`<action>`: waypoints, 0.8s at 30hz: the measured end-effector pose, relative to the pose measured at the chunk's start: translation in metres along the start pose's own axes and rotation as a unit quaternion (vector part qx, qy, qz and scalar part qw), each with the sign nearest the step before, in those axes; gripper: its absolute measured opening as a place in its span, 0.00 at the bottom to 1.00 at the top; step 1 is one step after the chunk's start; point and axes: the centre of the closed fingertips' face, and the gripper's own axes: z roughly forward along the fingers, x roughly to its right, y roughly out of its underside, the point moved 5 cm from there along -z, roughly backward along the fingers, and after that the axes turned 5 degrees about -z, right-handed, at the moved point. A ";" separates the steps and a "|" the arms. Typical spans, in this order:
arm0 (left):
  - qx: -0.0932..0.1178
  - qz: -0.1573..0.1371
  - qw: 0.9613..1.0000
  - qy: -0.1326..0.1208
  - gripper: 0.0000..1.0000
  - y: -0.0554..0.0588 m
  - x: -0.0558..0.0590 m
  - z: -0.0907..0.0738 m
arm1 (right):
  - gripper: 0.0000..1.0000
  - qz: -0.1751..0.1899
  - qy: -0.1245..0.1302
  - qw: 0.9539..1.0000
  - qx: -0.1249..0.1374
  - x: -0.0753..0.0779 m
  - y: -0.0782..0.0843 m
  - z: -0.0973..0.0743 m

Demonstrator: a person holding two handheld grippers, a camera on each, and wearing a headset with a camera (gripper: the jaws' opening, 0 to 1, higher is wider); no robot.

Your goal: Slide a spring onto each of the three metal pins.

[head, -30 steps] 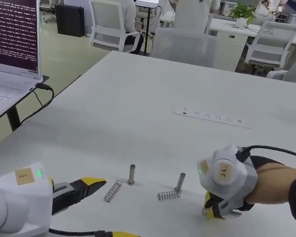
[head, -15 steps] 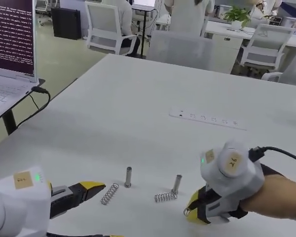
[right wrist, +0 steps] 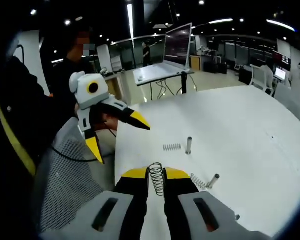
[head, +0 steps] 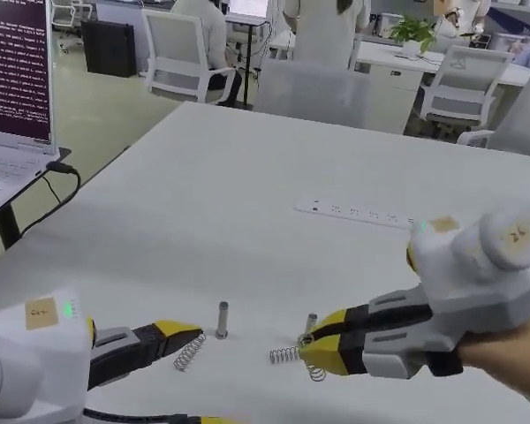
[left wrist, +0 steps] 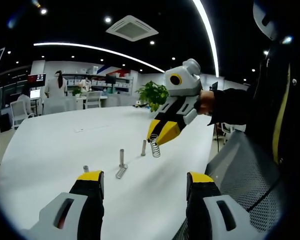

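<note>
Spring [left wrist: 155, 148], pinched in the closed right gripper [left wrist: 157, 138], hung roughly upright just beside the nearest standing pin [left wrist: 143, 147], with the left gripper [left wrist: 146, 176] agape and farther off.

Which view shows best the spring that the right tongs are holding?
The right gripper view: the spring stands close and sharp between the right tongs. In the left gripper view it hangs small from their tips. In the head view a loop peeks below them.
</note>
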 end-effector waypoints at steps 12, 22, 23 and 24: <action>0.058 -0.016 0.997 0.057 0.42 -0.037 0.008 0.005 | 0.08 0.008 -0.037 0.997 0.068 -0.024 -0.036 -0.001; 0.064 -0.003 0.994 0.086 0.26 -0.047 0.016 0.018 | 0.08 0.026 -0.049 0.991 0.118 -0.028 -0.054 -0.004; 0.065 -0.002 0.994 0.088 0.25 -0.047 0.017 0.018 | 0.08 0.028 -0.050 0.991 0.121 -0.029 -0.055 -0.004; 0.067 -0.001 0.994 0.090 0.23 -0.048 0.017 0.018 | 0.08 0.046 -0.062 0.987 0.140 -0.030 -0.060 -0.005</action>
